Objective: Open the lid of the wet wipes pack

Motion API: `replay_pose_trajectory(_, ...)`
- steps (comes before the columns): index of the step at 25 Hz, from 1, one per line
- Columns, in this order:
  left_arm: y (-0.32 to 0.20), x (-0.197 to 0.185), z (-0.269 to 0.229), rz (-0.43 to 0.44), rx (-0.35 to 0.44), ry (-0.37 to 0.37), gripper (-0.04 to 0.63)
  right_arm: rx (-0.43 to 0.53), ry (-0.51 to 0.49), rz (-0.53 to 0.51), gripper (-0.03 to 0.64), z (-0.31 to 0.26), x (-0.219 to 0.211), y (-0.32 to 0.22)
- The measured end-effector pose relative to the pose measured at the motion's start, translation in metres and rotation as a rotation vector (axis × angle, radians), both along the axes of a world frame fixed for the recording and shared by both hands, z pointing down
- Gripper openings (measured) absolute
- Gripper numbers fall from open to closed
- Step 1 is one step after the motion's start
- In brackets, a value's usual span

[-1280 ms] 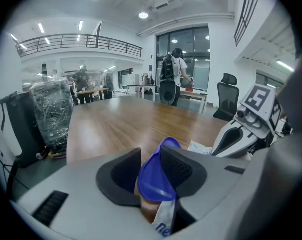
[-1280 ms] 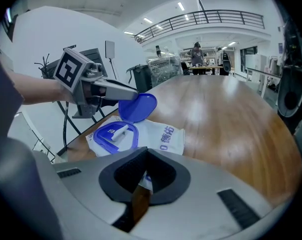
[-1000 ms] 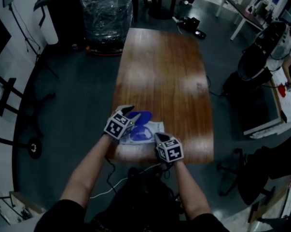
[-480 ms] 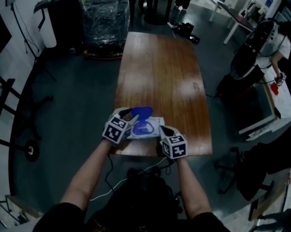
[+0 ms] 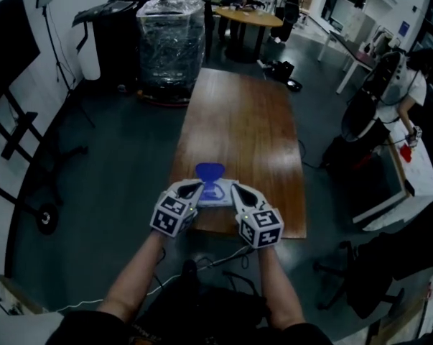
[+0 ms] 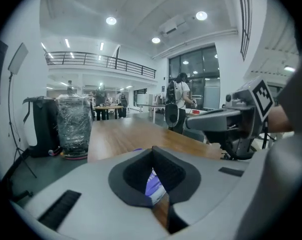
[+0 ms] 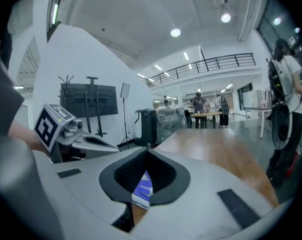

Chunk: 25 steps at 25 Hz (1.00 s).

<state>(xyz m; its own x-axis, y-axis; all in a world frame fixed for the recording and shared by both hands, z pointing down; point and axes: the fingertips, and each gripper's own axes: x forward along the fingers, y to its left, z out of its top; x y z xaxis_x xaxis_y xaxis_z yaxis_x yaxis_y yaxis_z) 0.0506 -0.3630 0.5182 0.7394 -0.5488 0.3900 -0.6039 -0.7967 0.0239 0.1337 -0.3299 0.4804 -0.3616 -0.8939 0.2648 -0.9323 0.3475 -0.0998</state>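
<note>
The white and blue wet wipes pack point(image 5: 215, 195) lies near the front edge of the long wooden table point(image 5: 241, 121). Its blue lid point(image 5: 210, 170) stands open on the far side. My left gripper point(image 5: 194, 187) hovers over the pack's left end with its jaws shut together and nothing in them. My right gripper point(image 5: 235, 188) hovers over the right end, also shut and empty. In the left gripper view, the left gripper point(image 6: 152, 150) shows a sliver of the pack point(image 6: 153, 186) below its jaws. In the right gripper view, the right gripper point(image 7: 147, 148) likewise shows the pack point(image 7: 142, 189) underneath.
A plastic-wrapped stack point(image 5: 171, 38) stands beyond the table's far left corner, and a round table point(image 5: 252, 16) behind that. A person point(image 5: 410, 85) and a dark chair point(image 5: 367, 113) are at the right. A stand base point(image 5: 45, 218) sits on the floor at left.
Both grippers have lifted off the pack and now point more level. The left gripper let go of the lid area and closed. The lid stays open.
</note>
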Motion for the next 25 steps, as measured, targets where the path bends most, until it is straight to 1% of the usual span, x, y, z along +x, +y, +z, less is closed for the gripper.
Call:
replay_pose_trajectory(3, 0.027, 0.001, -0.015, -0.039, 0.014, 0.013, 0.000, 0.096, -0.021, -0.047, 0.011, -0.031, -0.004, 0.022)
replay_pose_trajectory(6, 0.058, 0.004, -0.037, -0.068, 0.032, 0.039, -0.002, 0.143, -0.072, -0.088, 0.011, -0.055, -0.006, 0.046)
replay_pose_trajectory(10, 0.097, 0.002, -0.067, -0.088, 0.036, 0.088, -0.002, 0.161, -0.118, -0.130, 0.011, -0.075, -0.016, 0.083)
replay_pose_trajectory(15, 0.136, 0.005, -0.092, -0.116, 0.056, 0.132, -0.002, 0.193, -0.150, -0.175, 0.011, -0.090, -0.013, 0.125)
replay_pose_trajectory(20, 0.163, 0.007, -0.109, -0.134, 0.085, 0.143, -0.002, 0.219, -0.159, -0.203, 0.011, -0.106, -0.012, 0.155)
replay_pose_trajectory(25, 0.179, 0.002, -0.117, -0.139, 0.096, 0.138, 0.000, 0.232, -0.161, -0.213, 0.011, -0.119, -0.018, 0.168)
